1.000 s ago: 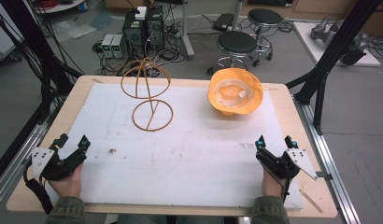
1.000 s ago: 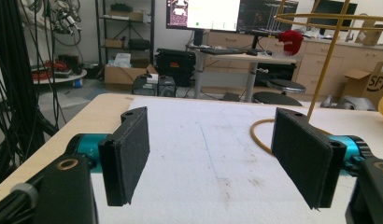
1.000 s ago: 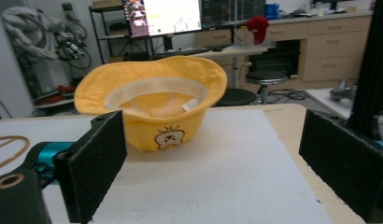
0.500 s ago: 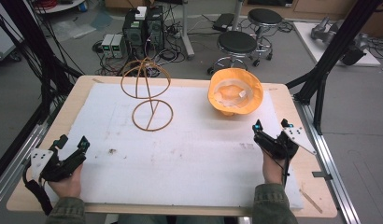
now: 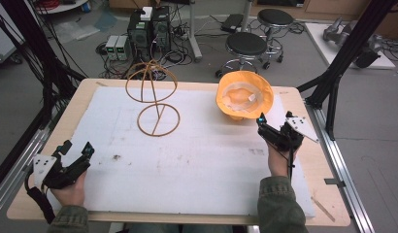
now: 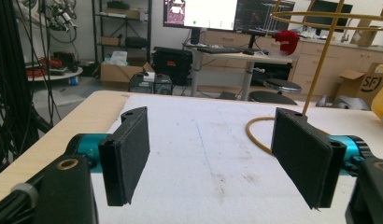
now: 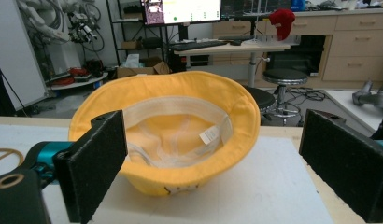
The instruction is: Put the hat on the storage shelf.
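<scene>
- The yellow hat (image 5: pixel 244 95) lies upside down on the white mat (image 5: pixel 187 160), crown down, its pale inner band and small label facing up; everything here takes its place from that hat.
- The right gripper (image 5: pixel 271 130) has travelled up the mat and now sits just short of the hat's near brim, not touching it. A second ago it was well back at the near edge.
- Its jaws are spread wide, and in the right gripper view (image 7: pixel 213 163) they frame the hat between them with nothing pinched.
- My read: the hat is the target, and a grab at the brim comes next.
- Well to the left of the hat stands the wire stand (image 5: pixel 155 99), two hoops on a stem, bare.
- Far from the hat, at the near left corner, the left gripper (image 5: pixel 76 151) hasn't budged, its jaws apart and empty.
</scene>
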A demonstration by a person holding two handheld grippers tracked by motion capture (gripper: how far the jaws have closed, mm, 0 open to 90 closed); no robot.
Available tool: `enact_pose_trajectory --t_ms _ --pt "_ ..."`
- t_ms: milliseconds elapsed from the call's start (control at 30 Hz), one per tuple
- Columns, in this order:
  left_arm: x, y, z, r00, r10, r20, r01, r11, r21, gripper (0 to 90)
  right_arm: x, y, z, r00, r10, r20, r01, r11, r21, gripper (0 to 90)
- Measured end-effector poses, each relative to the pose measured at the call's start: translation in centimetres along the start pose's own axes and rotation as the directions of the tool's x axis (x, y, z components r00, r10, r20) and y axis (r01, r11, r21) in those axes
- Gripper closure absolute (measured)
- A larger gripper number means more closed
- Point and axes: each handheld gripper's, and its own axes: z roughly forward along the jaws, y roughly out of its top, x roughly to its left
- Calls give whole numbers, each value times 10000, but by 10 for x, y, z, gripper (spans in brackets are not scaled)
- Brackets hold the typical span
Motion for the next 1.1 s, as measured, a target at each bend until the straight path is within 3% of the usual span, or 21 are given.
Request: enact_pose_trajectory --t_ms 67,367,667,933,1100 --pt "0 0 1 9999 -15 165 17 9999 -132 283 1 3 5 10000 22 -32 -22 9999 -145 66" --pt "1 0 1 9996 -157 213 160 9998 -144 281 0 6 23 9999 149 12 -149 9999 9 66" --pt "1 2 0 9994 -264 208 266 9996 -102 282 0 14 43 9998 186 106 -191 9987 464 66" --pt "2 1 0 9993 -326 187 326 9995 4 283 -7 11 58 9992 47 405 -85 9956 936 67" --pt "0 1 1 9994 -273 219 274 9996 -4 283 -14 16 70 9986 249 477 -306 9920 1223 66"
